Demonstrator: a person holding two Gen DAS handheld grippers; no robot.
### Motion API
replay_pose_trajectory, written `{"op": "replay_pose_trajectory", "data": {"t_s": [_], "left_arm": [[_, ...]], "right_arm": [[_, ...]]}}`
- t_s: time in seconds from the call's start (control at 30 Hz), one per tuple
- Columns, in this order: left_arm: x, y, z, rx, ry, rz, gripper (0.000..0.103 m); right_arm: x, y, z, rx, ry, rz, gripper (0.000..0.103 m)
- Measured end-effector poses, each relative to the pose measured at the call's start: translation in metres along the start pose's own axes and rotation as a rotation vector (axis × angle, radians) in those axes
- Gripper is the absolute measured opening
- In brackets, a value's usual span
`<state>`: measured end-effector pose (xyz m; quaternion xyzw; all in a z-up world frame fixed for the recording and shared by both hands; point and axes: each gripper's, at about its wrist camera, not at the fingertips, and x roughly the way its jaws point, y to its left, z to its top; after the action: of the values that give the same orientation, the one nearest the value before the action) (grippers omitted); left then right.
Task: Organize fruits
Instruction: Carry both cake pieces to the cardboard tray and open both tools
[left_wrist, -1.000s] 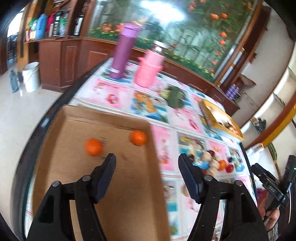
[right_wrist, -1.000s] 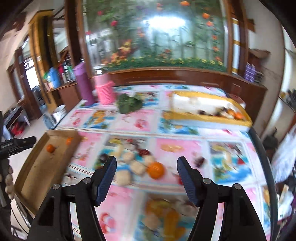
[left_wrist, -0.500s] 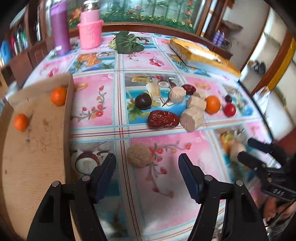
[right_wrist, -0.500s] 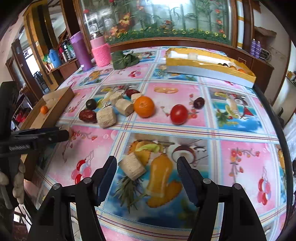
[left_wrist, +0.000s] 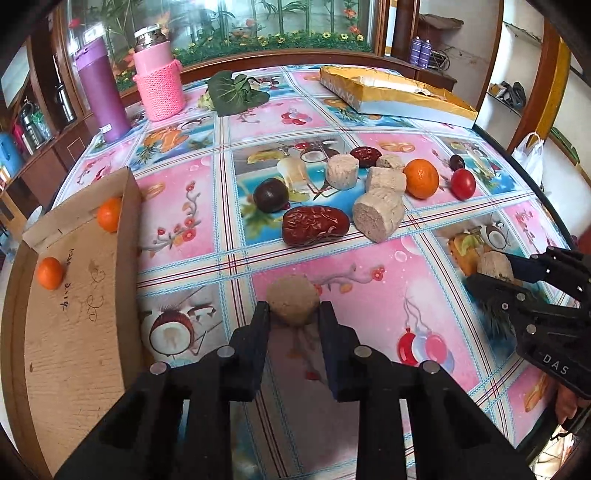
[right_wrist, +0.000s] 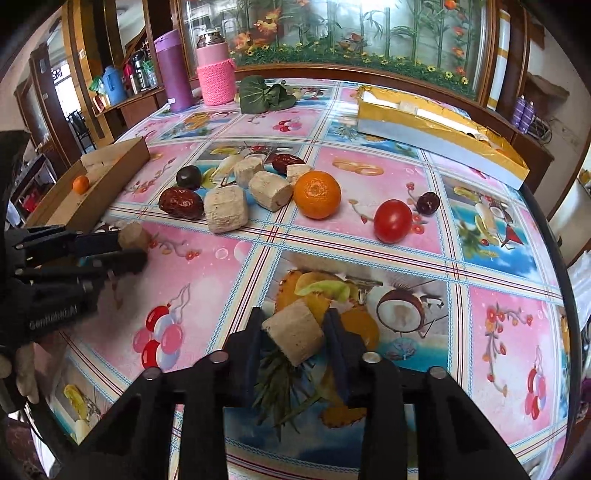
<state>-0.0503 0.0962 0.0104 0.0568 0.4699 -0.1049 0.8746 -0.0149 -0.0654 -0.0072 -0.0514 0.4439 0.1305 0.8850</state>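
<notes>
My left gripper (left_wrist: 293, 312) is shut on a round beige chunk (left_wrist: 293, 300) that rests on the tablecloth; it also shows in the right wrist view (right_wrist: 131, 234). My right gripper (right_wrist: 293, 325) is shut on a beige cylinder chunk (right_wrist: 294, 335), also seen in the left wrist view (left_wrist: 495, 266). Farther out lie a red date (left_wrist: 314, 225), a dark round fruit (left_wrist: 270, 195), several more beige chunks (left_wrist: 378, 216), an orange (left_wrist: 421, 178), a red tomato (left_wrist: 463, 184) and a dark cherry (left_wrist: 457, 161). A cardboard box (left_wrist: 70, 332) on the left holds two small oranges (left_wrist: 50, 272).
At the back stand a purple bottle (left_wrist: 101, 98), a pink knit-covered jar (left_wrist: 159, 79), a green leaf (left_wrist: 236, 92) and a yellow flat box (left_wrist: 391, 96). The round table's dark rim (left_wrist: 546, 206) runs down the right side.
Both grippers have moved down to the table and closed, each on a beige chunk. Earlier both were open; the left one was over the cardboard box.
</notes>
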Motion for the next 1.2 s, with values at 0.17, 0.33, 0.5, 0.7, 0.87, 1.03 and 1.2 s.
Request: {"op": "replay_pose_trajectory", "data": {"t_s": [0.17,0.33,0.5,0.7,0.87,1.03,1.2], "left_arm": [[-0.015,0.007,-0.005,-0.042,-0.019,-0.05,0.025],[-0.039,0.023,-0.009,-0.095,-0.054,-0.087,0.025],[-0.057,0.045,-0.019,-0.155,-0.067,-0.114,0.026],[-0.079,0.095,-0.022,-0.241,-0.09,-0.07,0.026],[-0.081,0.166,-0.01,-0.359,-0.064,0.026,0.026],[-0.061,0.227,-0.007,-0.485,-0.016,0.082,0.026],[-0.035,0.261,-0.011,-0.571,0.041,0.085,0.026]], "right_arm": [[-0.007,0.001,-0.001,0.004,-0.008,0.009,0.034],[-0.021,0.011,0.003,-0.016,-0.036,0.007,0.034],[-0.025,0.029,0.008,-0.043,-0.047,0.014,0.034],[-0.036,0.058,0.023,-0.086,-0.071,0.053,0.034],[-0.049,0.103,0.057,-0.145,-0.132,0.136,0.035],[-0.034,0.167,0.09,-0.227,-0.158,0.217,0.035],[0.011,0.228,0.109,-0.297,-0.102,0.254,0.035]]}}
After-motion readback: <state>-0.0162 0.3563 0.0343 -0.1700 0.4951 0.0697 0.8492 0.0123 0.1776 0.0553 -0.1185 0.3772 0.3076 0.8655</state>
